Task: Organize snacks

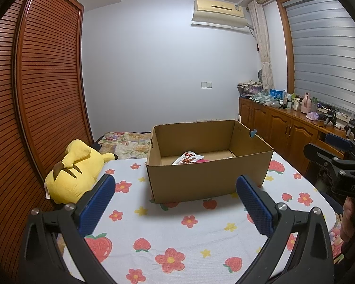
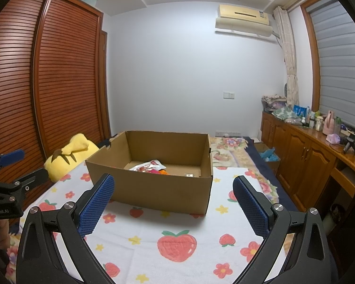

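An open cardboard box stands on a bed cover printed with strawberries and flowers; it also shows in the right wrist view. Snack packets lie on its floor, red and white with a pink one, also seen in the right wrist view. My left gripper is open and empty, held above the cover in front of the box. My right gripper is open and empty, also in front of the box. Each gripper shows at the edge of the other's view.
A yellow plush toy lies left of the box by the slatted wardrobe. A wooden cabinet with bottles and clutter runs along the right wall. A folded floral quilt lies behind the box.
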Action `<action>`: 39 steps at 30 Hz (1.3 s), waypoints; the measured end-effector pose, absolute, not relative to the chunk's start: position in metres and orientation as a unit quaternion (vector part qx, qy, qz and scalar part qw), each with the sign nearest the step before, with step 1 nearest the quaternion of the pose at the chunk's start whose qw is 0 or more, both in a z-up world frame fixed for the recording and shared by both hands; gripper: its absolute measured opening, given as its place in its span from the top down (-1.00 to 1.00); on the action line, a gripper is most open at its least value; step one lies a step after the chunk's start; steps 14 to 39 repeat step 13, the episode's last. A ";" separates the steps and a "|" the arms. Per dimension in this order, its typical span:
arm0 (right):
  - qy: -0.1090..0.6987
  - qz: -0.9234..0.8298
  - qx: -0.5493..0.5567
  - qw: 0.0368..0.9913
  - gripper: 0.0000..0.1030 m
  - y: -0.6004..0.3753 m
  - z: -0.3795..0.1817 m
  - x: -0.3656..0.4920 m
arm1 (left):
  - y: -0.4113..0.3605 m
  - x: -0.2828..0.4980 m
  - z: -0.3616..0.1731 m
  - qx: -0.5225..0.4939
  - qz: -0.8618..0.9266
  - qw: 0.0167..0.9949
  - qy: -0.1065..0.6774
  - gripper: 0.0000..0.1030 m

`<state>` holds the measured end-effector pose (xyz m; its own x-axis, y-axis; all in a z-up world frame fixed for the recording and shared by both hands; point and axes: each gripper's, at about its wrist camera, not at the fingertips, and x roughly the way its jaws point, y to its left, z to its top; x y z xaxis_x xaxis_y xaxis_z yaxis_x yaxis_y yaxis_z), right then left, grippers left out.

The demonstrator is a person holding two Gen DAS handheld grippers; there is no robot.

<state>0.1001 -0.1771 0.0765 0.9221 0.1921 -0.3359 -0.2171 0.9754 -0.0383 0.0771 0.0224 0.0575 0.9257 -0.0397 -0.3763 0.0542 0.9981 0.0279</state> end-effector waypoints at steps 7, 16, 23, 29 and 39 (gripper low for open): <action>0.167 0.105 -0.037 0.980 -0.98 -0.177 0.077 0.099 | 0.020 0.076 0.061 0.022 -0.025 0.981 0.191 -1.00; 0.168 0.105 -0.036 0.980 -0.98 -0.177 0.077 0.100 | 0.020 0.076 0.062 0.021 -0.026 0.981 0.191 -1.00; 0.168 0.105 -0.036 0.980 -0.98 -0.177 0.077 0.100 | 0.020 0.076 0.062 0.021 -0.026 0.981 0.191 -1.00; 0.168 0.105 -0.036 0.980 -0.98 -0.177 0.077 0.100 | 0.020 0.076 0.062 0.021 -0.026 0.981 0.191 -1.00; 0.168 0.105 -0.036 0.980 -0.98 -0.177 0.077 0.100 | 0.020 0.076 0.062 0.021 -0.026 0.981 0.191 -1.00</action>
